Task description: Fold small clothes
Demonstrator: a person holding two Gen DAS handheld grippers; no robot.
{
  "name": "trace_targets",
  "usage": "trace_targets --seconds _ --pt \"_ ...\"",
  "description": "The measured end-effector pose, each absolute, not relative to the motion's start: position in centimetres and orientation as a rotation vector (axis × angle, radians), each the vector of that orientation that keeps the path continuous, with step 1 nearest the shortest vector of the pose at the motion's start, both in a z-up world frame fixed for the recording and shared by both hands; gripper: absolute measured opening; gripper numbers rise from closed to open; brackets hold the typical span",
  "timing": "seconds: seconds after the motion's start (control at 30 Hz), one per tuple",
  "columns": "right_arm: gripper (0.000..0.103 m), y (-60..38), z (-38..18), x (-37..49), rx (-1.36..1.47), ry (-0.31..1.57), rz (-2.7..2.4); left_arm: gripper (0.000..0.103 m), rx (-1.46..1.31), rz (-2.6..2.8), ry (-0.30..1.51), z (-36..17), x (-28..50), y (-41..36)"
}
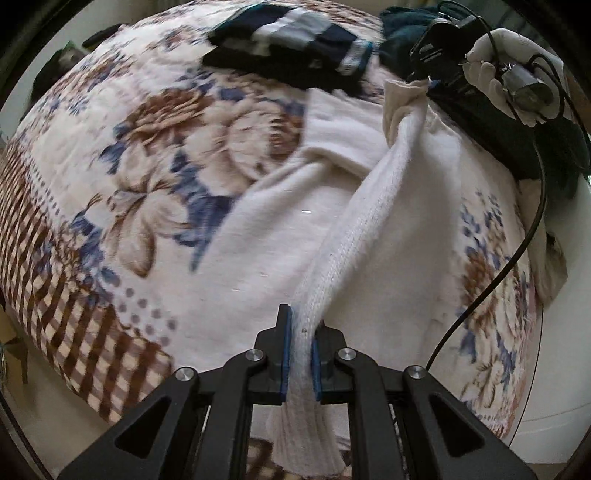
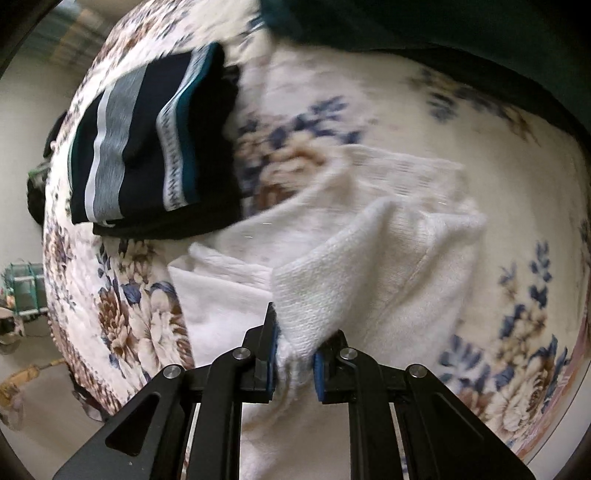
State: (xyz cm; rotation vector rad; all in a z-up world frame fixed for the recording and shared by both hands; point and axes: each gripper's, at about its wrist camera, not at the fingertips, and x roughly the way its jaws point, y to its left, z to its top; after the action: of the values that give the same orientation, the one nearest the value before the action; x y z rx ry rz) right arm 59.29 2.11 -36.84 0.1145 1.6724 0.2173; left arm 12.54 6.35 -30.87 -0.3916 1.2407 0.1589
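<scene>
A white knitted garment (image 1: 280, 236) lies spread on a flower-patterned blanket (image 1: 122, 155). My left gripper (image 1: 302, 347) is shut on its ribbed edge, which stretches taut up to the right gripper (image 1: 430, 75) at the top right of the left wrist view, held by a white-gloved hand (image 1: 487, 70). In the right wrist view my right gripper (image 2: 293, 352) is shut on a thick fold of the same white garment (image 2: 369, 251), lifted above the blanket (image 2: 498, 184).
A folded pile of dark striped clothes (image 1: 295, 40) (image 2: 155, 147) lies on the blanket beyond the white garment. Dark teal cloth (image 1: 402, 33) (image 2: 424, 26) lies at the far edge. A black cable (image 1: 517, 251) hangs on the right. The floor (image 2: 33, 369) shows left.
</scene>
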Motion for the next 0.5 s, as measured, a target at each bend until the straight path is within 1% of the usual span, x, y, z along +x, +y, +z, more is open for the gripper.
trace_targets --seconds 0.17,0.3,0.33,0.4,0.47,0.5 --pt "0.016 9.7 -40.0 59.8 0.013 1.708 0.211 0.007 -0.434 0.186 1.268 -33.2 12.0 10.2" --pt "0.016 13.8 -42.5 59.8 -0.053 1.733 0.177 0.007 -0.47 0.198 1.295 -35.2 11.6 12.2" --pt "0.016 14.4 -42.9 59.8 -0.059 1.739 0.166 0.003 -0.474 0.206 1.303 -35.6 11.5 12.6" --pt "0.016 15.6 -43.7 59.9 -0.07 1.743 0.136 0.003 -0.51 0.208 1.335 -36.8 11.2 13.5" --pt "0.019 16.1 -44.6 60.2 -0.048 1.768 0.109 0.006 -0.593 0.218 1.364 -38.2 10.6 15.0" --pt "0.026 16.2 -44.9 60.3 -0.011 1.794 0.121 0.007 -0.644 0.225 1.38 -38.9 10.2 15.9"
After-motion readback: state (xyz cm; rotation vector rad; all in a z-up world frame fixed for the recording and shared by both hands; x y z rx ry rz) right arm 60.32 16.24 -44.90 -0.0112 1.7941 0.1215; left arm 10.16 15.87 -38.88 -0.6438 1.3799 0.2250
